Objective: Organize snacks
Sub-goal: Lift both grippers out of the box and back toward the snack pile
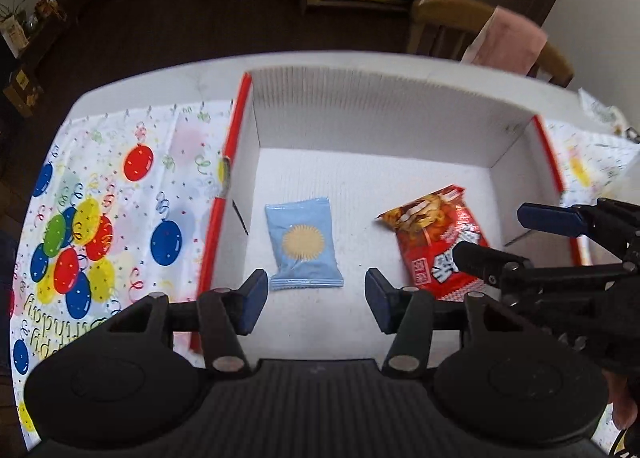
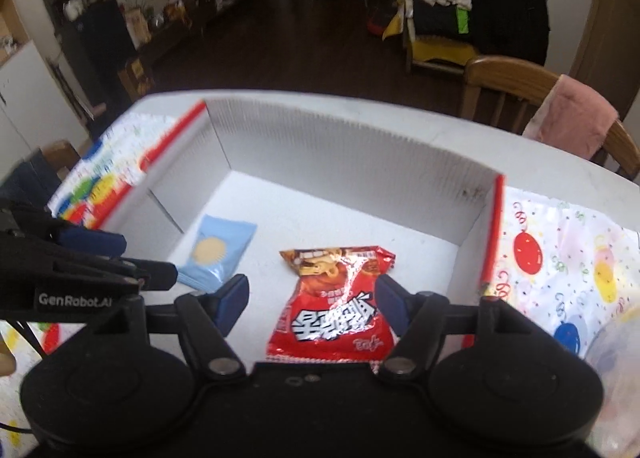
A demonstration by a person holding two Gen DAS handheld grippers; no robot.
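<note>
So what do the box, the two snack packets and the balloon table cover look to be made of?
Box: white corrugated board, likely plastic or card; fine ribbing on the walls, matte.
Red packet: glossy foil or plastic film; crinkles and glare.
Blue packet: smoother plastic film, crimped end seals.
Table cover: thin printed plastic sheet, apparently; slight sheen, wrinkles.

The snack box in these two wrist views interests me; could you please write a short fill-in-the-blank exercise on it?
1. The red snack bag and the light blue packet both lie inside the white ____.
2. The box has edges trimmed in ____.
3. The left gripper and the right gripper both have their jaws ____.
4. The tablecloth is printed with ____.

Missing words: box; red; open; balloons
</note>
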